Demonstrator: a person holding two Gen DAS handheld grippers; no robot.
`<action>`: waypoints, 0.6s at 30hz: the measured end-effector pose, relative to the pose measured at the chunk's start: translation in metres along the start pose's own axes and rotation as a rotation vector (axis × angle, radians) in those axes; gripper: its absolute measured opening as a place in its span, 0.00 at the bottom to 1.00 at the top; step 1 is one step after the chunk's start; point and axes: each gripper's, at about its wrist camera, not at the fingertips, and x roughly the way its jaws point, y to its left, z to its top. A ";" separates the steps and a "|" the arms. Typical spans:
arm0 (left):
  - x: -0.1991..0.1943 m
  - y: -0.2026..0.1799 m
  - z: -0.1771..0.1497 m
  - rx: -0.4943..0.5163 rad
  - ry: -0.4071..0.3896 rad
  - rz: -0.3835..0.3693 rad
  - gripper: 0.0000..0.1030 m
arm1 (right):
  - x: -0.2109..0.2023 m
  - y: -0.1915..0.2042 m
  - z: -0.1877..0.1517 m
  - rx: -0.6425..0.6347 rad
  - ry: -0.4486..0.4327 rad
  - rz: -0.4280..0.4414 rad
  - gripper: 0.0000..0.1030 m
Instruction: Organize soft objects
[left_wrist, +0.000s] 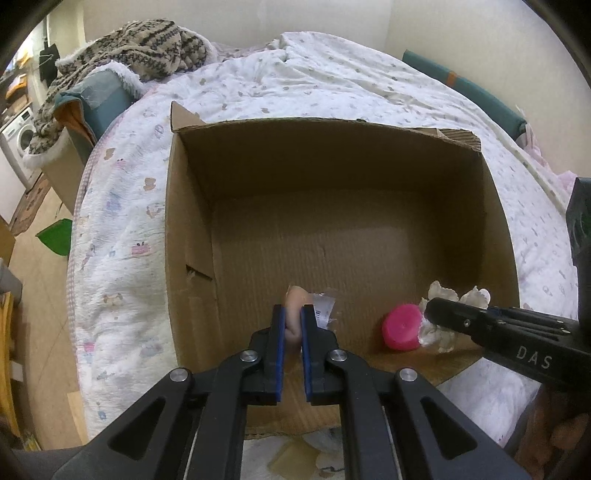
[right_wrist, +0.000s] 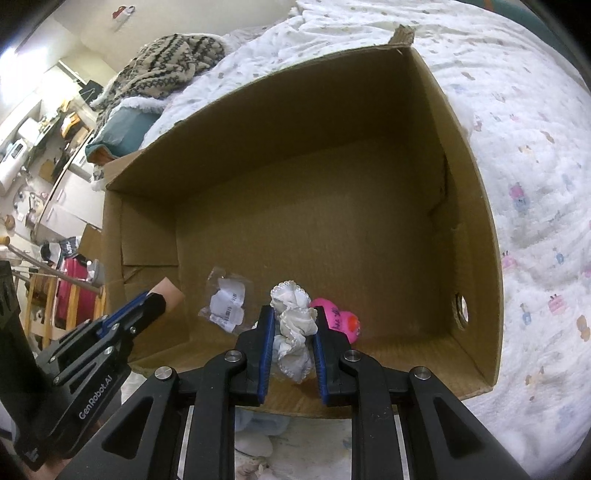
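An open cardboard box (left_wrist: 192, 229) (right_wrist: 476, 221) lies on a bed. Inside its near edge, my left gripper (left_wrist: 293, 314) is shut on a small peach-coloured soft piece (left_wrist: 295, 301), seen from the side as a peach soft piece (right_wrist: 170, 291) held by the left gripper (right_wrist: 155, 301). My right gripper (right_wrist: 293, 326) is shut on a bunched white lace-edged cloth (right_wrist: 295, 321), which reads as the white cloth (left_wrist: 443, 295) under the right gripper (left_wrist: 428, 308) in the left wrist view. A pink rubber duck (right_wrist: 341, 319) (left_wrist: 402, 326) sits on the box floor against the cloth.
A clear bag with white labels (right_wrist: 225, 304) (left_wrist: 323, 310) lies on the box floor between the grippers. The white printed quilt (left_wrist: 122, 258) (right_wrist: 535, 184) surrounds the box. A patterned knit blanket (left_wrist: 147, 48) lies at the bed's far left. Furniture stands left of the bed.
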 end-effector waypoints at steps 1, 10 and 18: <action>0.000 0.000 0.000 0.002 0.000 -0.001 0.07 | 0.000 0.000 0.000 -0.001 0.001 -0.002 0.20; 0.000 -0.002 -0.002 0.001 0.004 -0.007 0.07 | 0.003 0.005 0.002 -0.013 0.002 0.001 0.20; 0.000 -0.004 -0.002 0.001 0.008 -0.010 0.09 | 0.003 0.003 0.001 -0.010 0.002 0.012 0.21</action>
